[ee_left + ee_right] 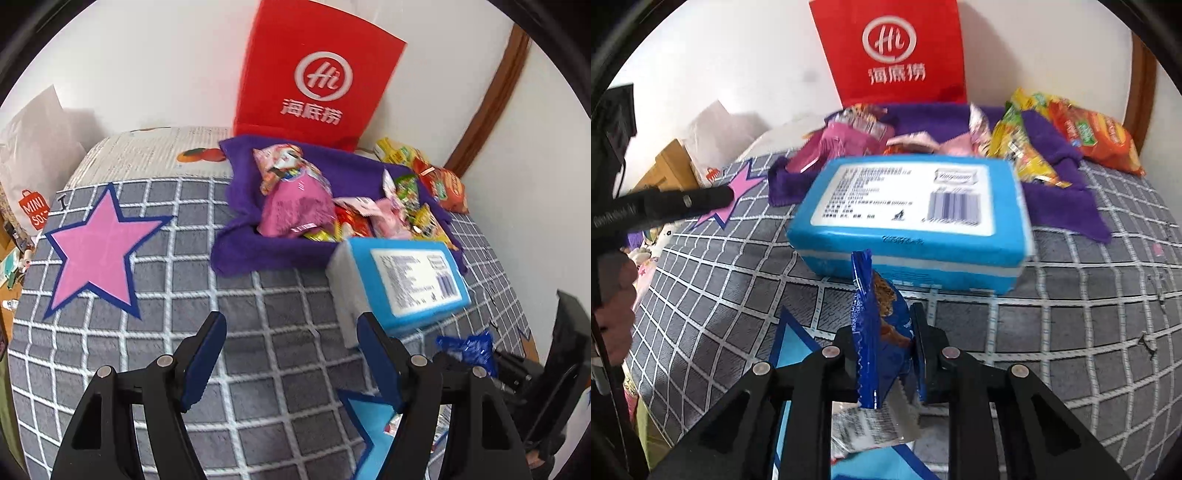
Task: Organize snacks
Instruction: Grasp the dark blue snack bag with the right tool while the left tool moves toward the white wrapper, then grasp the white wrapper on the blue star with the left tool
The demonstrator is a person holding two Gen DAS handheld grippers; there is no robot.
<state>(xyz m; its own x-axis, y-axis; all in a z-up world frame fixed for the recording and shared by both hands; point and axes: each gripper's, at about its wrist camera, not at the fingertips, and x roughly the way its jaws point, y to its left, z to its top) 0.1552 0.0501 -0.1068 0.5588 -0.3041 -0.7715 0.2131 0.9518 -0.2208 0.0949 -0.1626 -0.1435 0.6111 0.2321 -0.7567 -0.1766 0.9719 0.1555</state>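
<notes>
Your right gripper (886, 343) pinches a blue snack packet (882, 332) upright between its jaws, the blue box (912, 221) just ahead. Your left gripper (288, 354) hangs spread wide, holding nothing, the same box (402, 280) just past its right fingertip.

Open left tongs (286, 354) above grey checked blanket (258, 314), empty.

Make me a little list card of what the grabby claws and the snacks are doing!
left gripper: open, empty, over the checked blanket
right gripper: shut on the blue snack packet
blue box: lying on the blanket, label up, just ahead of the right gripper
purple towel: holds a pile of snack bags
pink star: on the blanket, nothing on it
red bag: upright against the wall
</notes>
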